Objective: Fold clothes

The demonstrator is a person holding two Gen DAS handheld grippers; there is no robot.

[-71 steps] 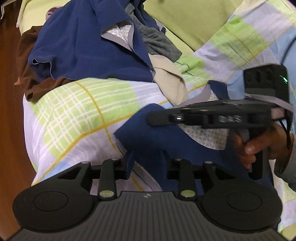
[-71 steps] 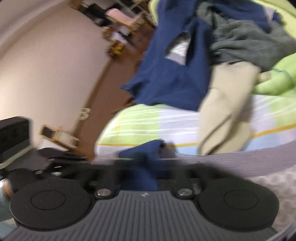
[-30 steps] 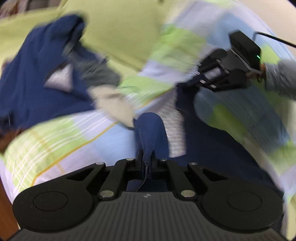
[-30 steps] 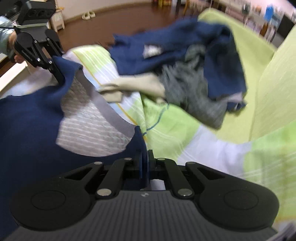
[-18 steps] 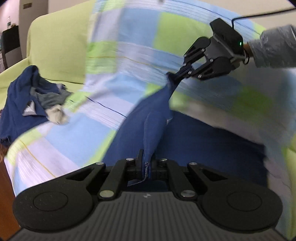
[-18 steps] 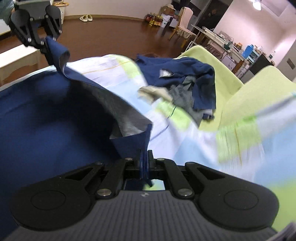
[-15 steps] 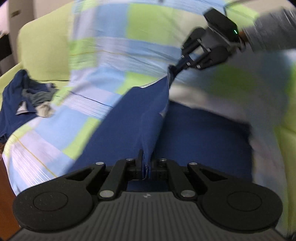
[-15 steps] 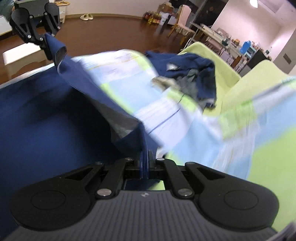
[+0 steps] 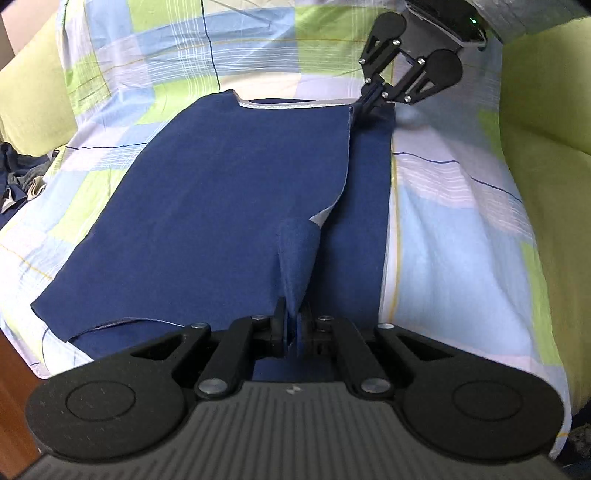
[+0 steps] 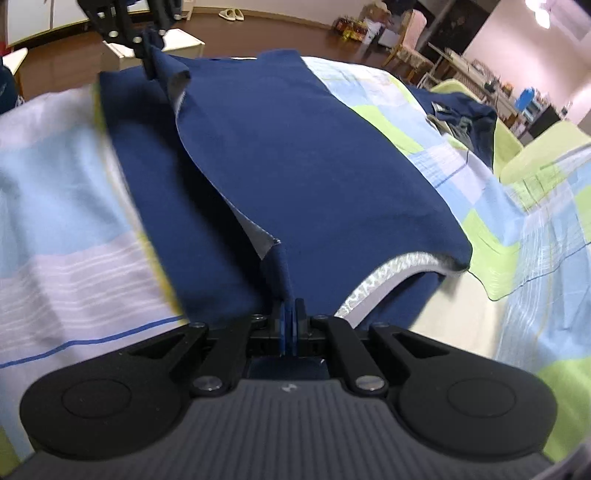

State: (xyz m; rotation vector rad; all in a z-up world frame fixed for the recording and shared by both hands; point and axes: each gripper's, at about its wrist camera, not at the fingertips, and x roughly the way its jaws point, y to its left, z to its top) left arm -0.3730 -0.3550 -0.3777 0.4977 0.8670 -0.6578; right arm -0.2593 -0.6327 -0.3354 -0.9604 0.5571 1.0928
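Note:
A navy blue garment [image 9: 207,206] with a pale patterned lining lies spread flat on the checked bedsheet [image 9: 454,229]; it also shows in the right wrist view [image 10: 306,155]. My left gripper [image 9: 293,332] is shut on a pinched fold at the garment's near edge. My right gripper [image 10: 290,325] is shut on the opposite end of the same edge. In the left wrist view the right gripper [image 9: 364,107] shows at the far end; in the right wrist view the left gripper [image 10: 147,48] shows at the far end. The held edge runs lifted between them.
A heap of other clothes [image 10: 461,122], navy, grey and beige, lies farther along the sheet; it shows at the far left in the left wrist view [image 9: 18,173]. Green sofa cushions [image 9: 546,158] flank the sheet. Beyond are a dark wooden floor [image 10: 258,29] and furniture.
Both grippers carried the navy garment away from the clothes heap and lowered it. It hung bunched between them before; now it lies spread flat on the sheet, still held.

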